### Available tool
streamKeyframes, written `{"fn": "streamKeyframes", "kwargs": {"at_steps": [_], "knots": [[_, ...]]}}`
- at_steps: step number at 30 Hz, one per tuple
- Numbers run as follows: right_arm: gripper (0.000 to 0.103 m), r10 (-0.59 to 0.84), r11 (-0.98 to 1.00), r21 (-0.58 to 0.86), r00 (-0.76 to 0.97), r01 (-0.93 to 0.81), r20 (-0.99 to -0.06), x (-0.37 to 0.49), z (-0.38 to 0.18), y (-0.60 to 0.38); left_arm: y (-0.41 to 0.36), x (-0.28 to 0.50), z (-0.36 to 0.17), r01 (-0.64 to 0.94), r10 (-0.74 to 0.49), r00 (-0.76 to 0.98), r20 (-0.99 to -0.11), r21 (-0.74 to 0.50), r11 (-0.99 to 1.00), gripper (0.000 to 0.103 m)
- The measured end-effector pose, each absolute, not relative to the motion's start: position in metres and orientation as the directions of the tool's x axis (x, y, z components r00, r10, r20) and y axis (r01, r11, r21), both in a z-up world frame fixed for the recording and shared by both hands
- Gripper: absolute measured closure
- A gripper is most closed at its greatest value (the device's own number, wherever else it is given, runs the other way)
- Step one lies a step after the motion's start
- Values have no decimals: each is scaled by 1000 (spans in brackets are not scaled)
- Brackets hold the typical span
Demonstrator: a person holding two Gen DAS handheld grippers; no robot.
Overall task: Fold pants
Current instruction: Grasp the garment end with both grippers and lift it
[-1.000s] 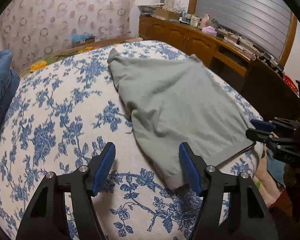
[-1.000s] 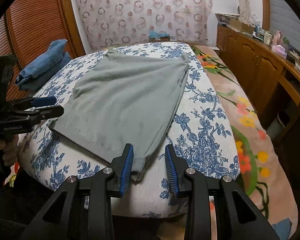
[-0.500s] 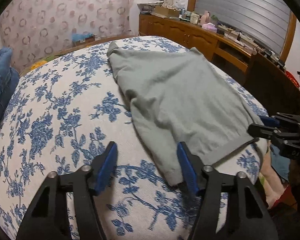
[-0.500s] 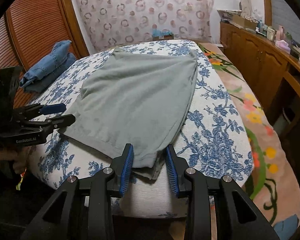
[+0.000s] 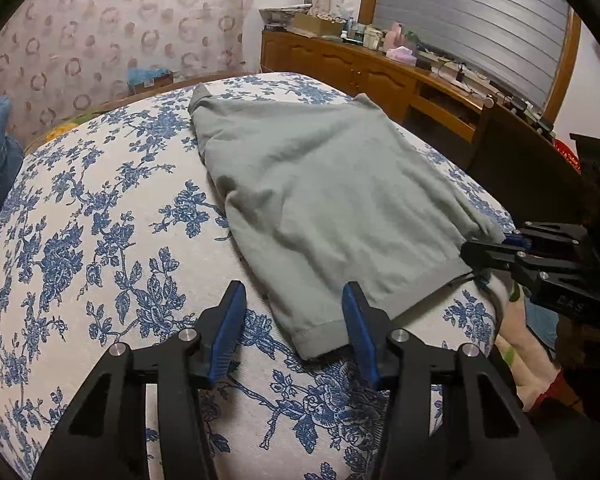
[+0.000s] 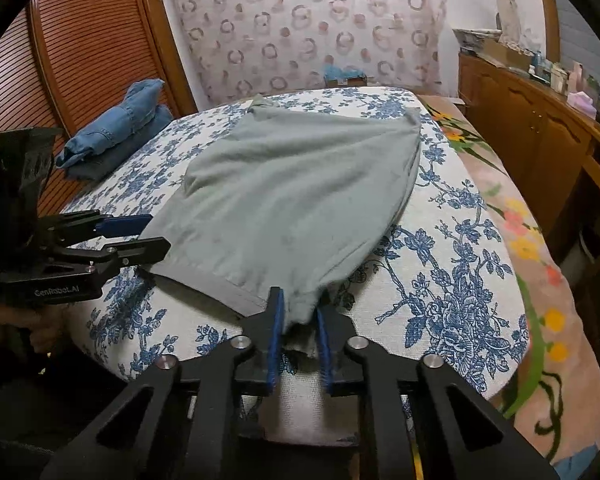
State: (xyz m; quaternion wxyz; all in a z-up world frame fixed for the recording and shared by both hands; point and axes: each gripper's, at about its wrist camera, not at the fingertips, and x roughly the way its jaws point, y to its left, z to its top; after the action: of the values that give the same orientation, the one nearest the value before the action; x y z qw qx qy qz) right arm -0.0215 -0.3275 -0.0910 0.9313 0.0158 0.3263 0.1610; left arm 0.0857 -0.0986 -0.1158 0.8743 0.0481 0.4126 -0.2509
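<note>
Grey-green pants (image 5: 324,208) lie flat on a blue-flowered bed cover (image 5: 100,248), the hem end toward me. My left gripper (image 5: 294,334) is open, its blue pads either side of the near hem corner (image 5: 320,340). It shows from the side in the right wrist view (image 6: 140,236). My right gripper (image 6: 298,322) has closed in on the other hem corner (image 6: 302,308), with cloth bunched between the pads. It shows at the right of the left wrist view (image 5: 484,250).
Folded blue jeans (image 6: 116,128) lie at the bed's far left by a slatted wooden door (image 6: 80,52). A wooden sideboard (image 6: 540,128) with clutter runs along the right. A flowered blanket (image 6: 540,280) covers the bed's right side.
My right gripper moved forward onto the hem corner and closed on it. My left gripper moved closer, bringing the near hem corner between its pads.
</note>
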Motion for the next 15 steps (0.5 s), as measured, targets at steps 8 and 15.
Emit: {"fn": "streamKeyframes", "kwargs": {"at_steps": [8, 15], "knots": [[95, 333, 942, 178, 750, -283, -572, -25, -92, -330, -99, 82, -115, 510, -473, 503, -724, -193, 838, 90], [96, 358, 934, 183, 773, -308, -523, -28, -78, -329, -96, 77, -86, 524, -501, 544, -673, -193, 829, 96]]}}
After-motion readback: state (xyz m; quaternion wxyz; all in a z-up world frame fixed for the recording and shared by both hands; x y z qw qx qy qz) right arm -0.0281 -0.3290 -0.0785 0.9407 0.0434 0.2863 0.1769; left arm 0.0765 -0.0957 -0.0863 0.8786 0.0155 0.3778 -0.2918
